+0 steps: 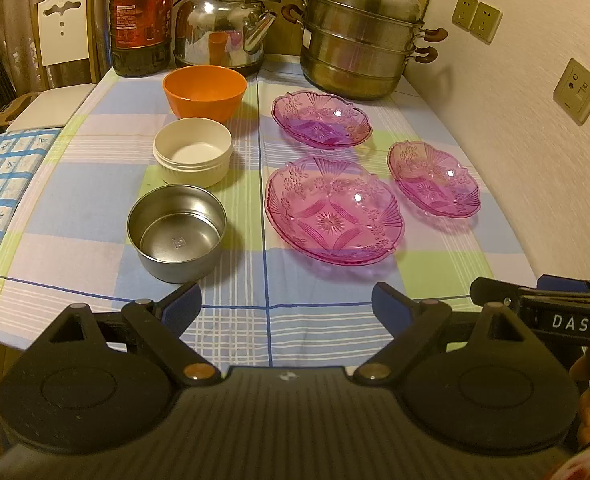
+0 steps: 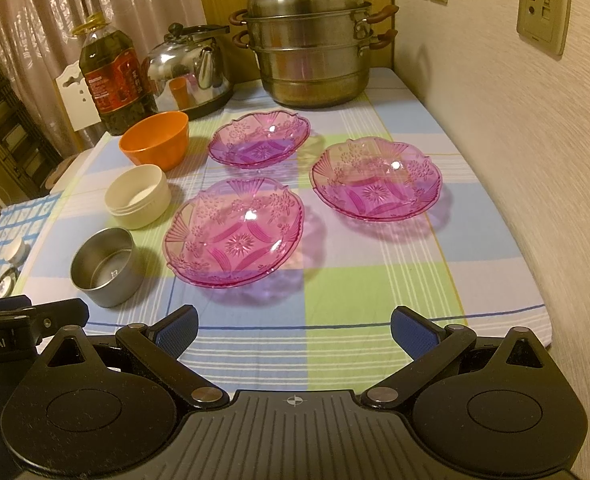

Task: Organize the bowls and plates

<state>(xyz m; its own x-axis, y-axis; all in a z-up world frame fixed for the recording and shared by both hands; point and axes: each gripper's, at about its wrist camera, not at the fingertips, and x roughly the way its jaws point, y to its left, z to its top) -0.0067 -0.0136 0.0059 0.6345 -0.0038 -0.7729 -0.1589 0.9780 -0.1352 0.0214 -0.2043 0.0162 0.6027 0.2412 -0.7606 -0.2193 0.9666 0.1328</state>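
Both fingers of the left gripper (image 1: 287,306) are wide apart and hold nothing. So are those of the right gripper (image 2: 293,330). On the checked cloth (image 2: 375,288), three pink plates (image 2: 235,234) lie apart from each other. Beside them an orange bowl (image 1: 204,92), white bowl (image 1: 192,150) and metal bowl (image 1: 176,232) sit in a row.

A home kitchen or eating room, shown by a big steamer pot (image 2: 309,36), a shiny kettle (image 2: 191,74), an oil bottle (image 2: 113,80), a checked tablecloth (image 2: 375,280), curtains (image 2: 35,20).
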